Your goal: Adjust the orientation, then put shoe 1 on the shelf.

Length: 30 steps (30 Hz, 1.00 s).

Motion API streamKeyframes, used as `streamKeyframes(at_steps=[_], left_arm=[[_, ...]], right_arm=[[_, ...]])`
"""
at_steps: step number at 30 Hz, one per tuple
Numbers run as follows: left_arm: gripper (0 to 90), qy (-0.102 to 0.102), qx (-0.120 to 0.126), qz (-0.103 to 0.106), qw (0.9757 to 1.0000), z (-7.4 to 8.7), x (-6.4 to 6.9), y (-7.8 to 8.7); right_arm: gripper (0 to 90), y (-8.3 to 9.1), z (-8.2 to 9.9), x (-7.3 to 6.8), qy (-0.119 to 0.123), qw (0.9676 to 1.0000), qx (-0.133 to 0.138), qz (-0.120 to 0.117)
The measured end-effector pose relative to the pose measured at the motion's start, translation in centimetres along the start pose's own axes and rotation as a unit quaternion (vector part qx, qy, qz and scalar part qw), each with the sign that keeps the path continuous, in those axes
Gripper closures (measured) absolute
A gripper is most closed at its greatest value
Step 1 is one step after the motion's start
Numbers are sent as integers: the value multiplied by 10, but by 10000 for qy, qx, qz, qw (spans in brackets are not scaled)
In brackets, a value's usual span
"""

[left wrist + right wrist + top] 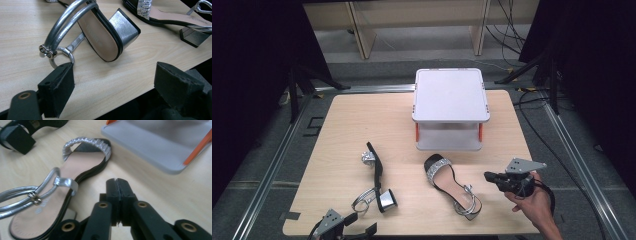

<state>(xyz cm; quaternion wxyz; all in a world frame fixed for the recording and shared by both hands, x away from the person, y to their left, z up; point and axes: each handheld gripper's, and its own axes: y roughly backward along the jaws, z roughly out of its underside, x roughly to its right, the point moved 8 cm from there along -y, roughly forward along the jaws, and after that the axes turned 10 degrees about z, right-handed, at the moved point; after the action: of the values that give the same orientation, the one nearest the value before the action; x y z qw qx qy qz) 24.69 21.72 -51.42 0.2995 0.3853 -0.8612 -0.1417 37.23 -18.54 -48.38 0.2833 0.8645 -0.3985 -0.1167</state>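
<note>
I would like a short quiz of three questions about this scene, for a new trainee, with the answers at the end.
1. True or false: the right tool is closed with nothing between its jaws.
2. Which sandal lies tipped on its side on the light wooden table: A, the black and silver block-heel sandal near the left tool, or B, the black and silver sandal with the pink insole near the right tool?
3. What stands at the far side of the table?

Key
1. True.
2. A: the sandal near the left tool shows its sole; the sandal with the pink insole stands on its sole.
3. A two-level grey plastic rack with orange posts.
</note>
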Motion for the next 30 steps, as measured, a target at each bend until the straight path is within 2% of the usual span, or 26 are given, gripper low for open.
streamKeyframes(at_steps=[1,3,5,7,9,12,14,16,17,19,20,22,23,25,26,28,29,30], left_arm=[[161,-15,62,38,10000,-1,0,-1],[161,30,-1,-22,10000,0,0,0],[161,11,-6,-20,10000,1,-2,0],[161,21,17,-5,10000,1,-2,-1],[161,37,48,11,10000,1,-1,-1],[161,48,14,-21,10000,1,-1,0],[161,41,13,-23,10000,1,-2,0],[161,7,-30,-20,10000,1,-2,1],[161,-1,-33,-17,10000,1,-2,1],[161,-1,-41,-11,10000,1,-2,1],[161,2,-42,-9,10000,1,-2,1],[161,-12,-18,14,10000,1,-2,1],[162,-8,-7,43,10000,1,-1,1],[161,-34,-43,55,10000,2,0,2],[161,-5,21,84,10000,1,1,0],[161,-56,-10,82,10000,1,0,1],[161,-50,-83,37,9999,2,0,3],[162,4,-24,40,10000,1,1,2]], right_arm=[[831,1,-1,-1,-39,10000,59,2],[777,3,-4,-7,-13,10000,55,6],[673,4,-11,-19,-92,9999,42,22],[578,5,-17,-29,-80,10000,-35,-19],[463,2,-24,-40,-205,9997,-144,-40],[373,-5,-30,-48,-241,9989,-392,-14],[358,-12,-35,-51,-159,9985,-519,86],[334,-20,-40,-56,-60,9971,-749,110],[332,-24,-43,-60,62,9969,-778,84],[307,-30,-46,-70,143,9936,-1120,97],[301,-36,-46,-73,304,9925,-1180,50],[298,-44,-45,-80,283,9905,-1344,16],[288,-47,-45,-80,369,9897,-1386,27],[257,-54,-43,-83,301,9863,-1610,199],[258,-57,-43,-85,314,9854,-1663,176],[257,-61,-43,-90,299,9851,-1688,154],[252,-63,-42,-91,418,9838,-1737,113],[250,-64,-40,-92,444,9825,-1805,131]])
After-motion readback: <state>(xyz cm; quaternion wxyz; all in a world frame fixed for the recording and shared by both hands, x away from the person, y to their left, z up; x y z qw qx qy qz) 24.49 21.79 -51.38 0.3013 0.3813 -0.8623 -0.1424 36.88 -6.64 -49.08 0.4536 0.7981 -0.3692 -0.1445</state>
